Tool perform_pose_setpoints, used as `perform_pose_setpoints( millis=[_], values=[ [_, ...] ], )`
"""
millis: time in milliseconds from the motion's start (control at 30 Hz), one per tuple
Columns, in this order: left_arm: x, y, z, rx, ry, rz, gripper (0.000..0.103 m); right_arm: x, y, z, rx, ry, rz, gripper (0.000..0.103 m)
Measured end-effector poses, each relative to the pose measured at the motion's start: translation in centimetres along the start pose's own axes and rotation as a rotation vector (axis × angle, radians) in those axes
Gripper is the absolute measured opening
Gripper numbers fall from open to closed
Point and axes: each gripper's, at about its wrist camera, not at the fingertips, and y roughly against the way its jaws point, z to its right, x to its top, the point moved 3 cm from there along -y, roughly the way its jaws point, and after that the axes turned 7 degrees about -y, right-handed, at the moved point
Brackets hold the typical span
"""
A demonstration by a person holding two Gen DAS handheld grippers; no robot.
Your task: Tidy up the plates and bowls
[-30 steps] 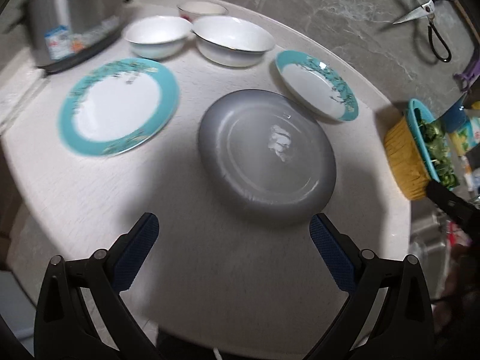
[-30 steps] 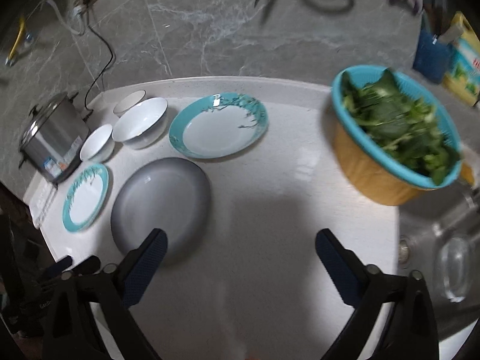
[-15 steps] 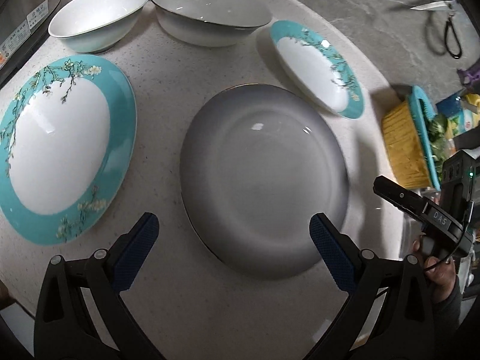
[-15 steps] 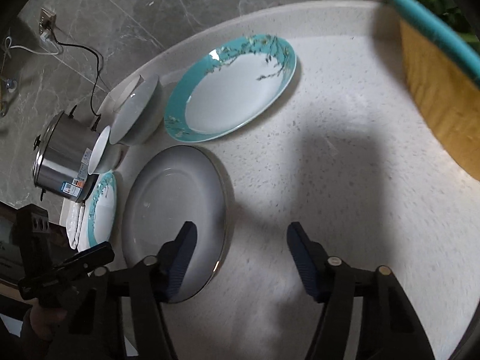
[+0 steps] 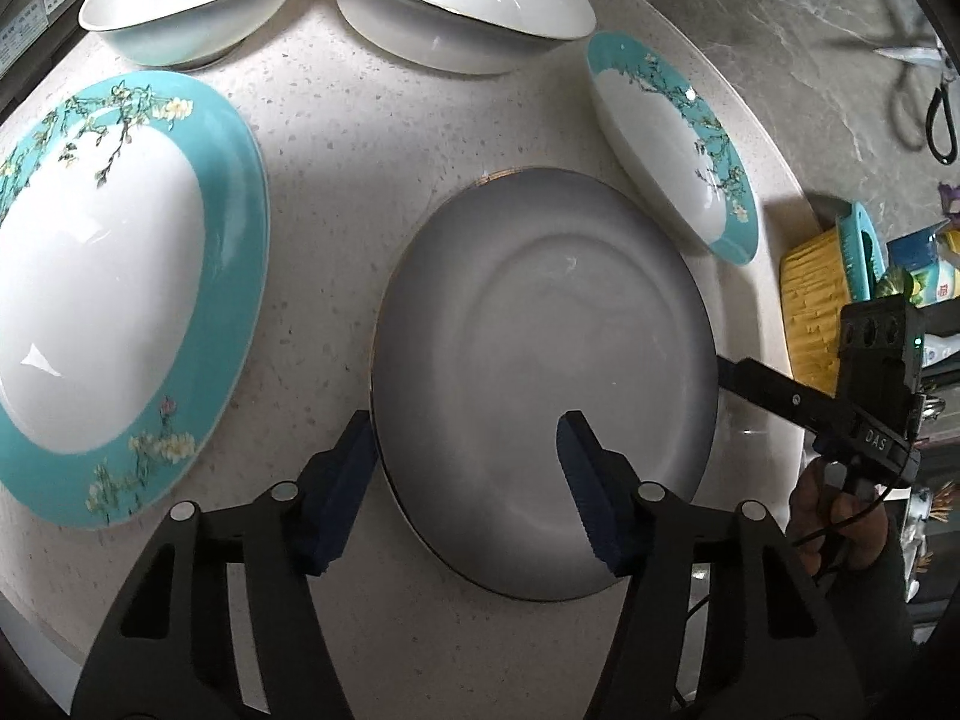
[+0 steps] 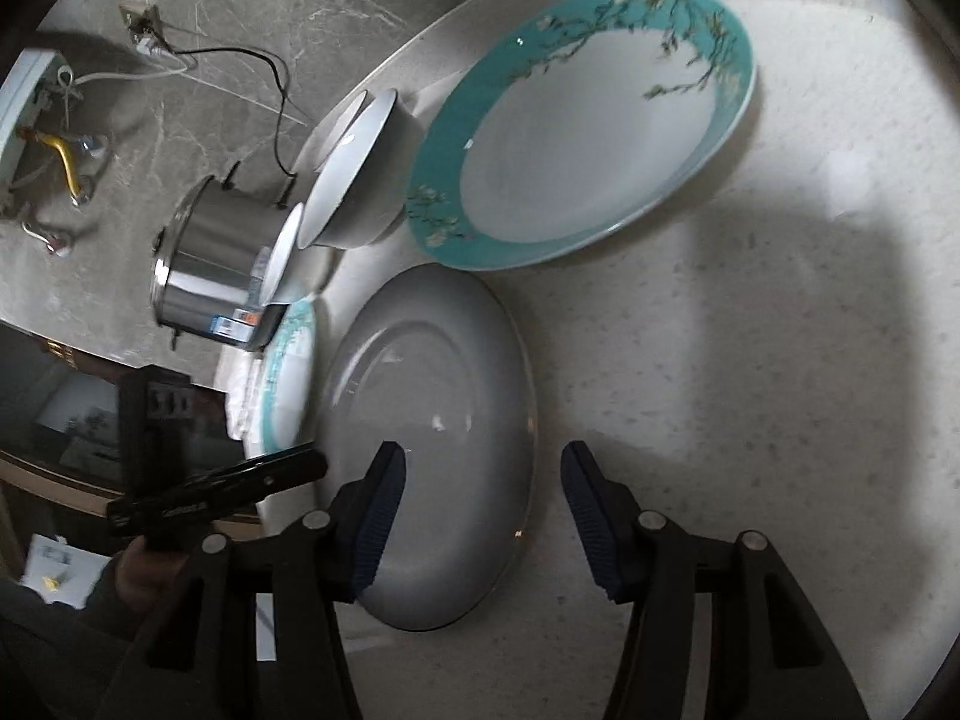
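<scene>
Both grippers have come down from well above the table to the grey plate (image 5: 543,384), and their jaws have just been narrowing from wide to about half. On the left gripper (image 5: 465,480), one blue pad sits just outside the plate's near-left rim and the other hangs over the plate's inside, so the rim lies between the jaws; I cannot see either pad pressing on it, so I read it as straddling, not yet gripping. Opposite it, the right gripper (image 6: 480,516) does the same at the far rim: one pad over the plate, the other over bare table (image 6: 750,360), with no squeeze visible. That plate lies flat in the middle of the table, between a large teal-rimmed plate (image 5: 114,300) on one side and a smaller teal-rimmed plate (image 5: 678,138) almost touching its far edge; two white bowls (image 5: 456,6) stand behind. The step in hand appears to be a two-sided pickup of the grey plate. To do it well, each outer pad probably has to get under the lip while the inner pad bears on top, and both jaws should close evenly before lifting. Lifting level and straight up matters, since the smaller teal plate sits close enough to be knocked, and a glazed rim may slip.
</scene>
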Motion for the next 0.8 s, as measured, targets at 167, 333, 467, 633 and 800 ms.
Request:
perform_pose_setpoints(
  millis=[167, 333, 467, 633, 800],
  values=[
    [1.1, -0.4, -0.2, -0.023, -0.006, -0.001, 0.059, 0.0, -0.2, -0.1, 0.016, 0.035, -0.029, 0.058],
    [1.5, -0.3, -0.1, -0.029, -0.027, -0.022, 0.058, 0.5, -0.7, -0.2, 0.028, 0.032, -0.063, 0.057],
    [1.3, 0.0, -0.1, -0.018, -0.058, -0.038, 0.058, 0.9, -0.9, -0.3, 0.011, 0.024, -0.084, 0.058],
    [1.4, -0.1, -0.1, 0.000, -0.085, -0.054, 0.051, 1.2, -1.3, -0.6, -0.030, 0.019, -0.108, 0.057],
    [1.8, 0.3, -0.9, 0.078, -0.092, -0.045, 0.024, 1.1, -1.8, -1.3, -0.182, 0.074, -0.107, 0.029]
  ],
)
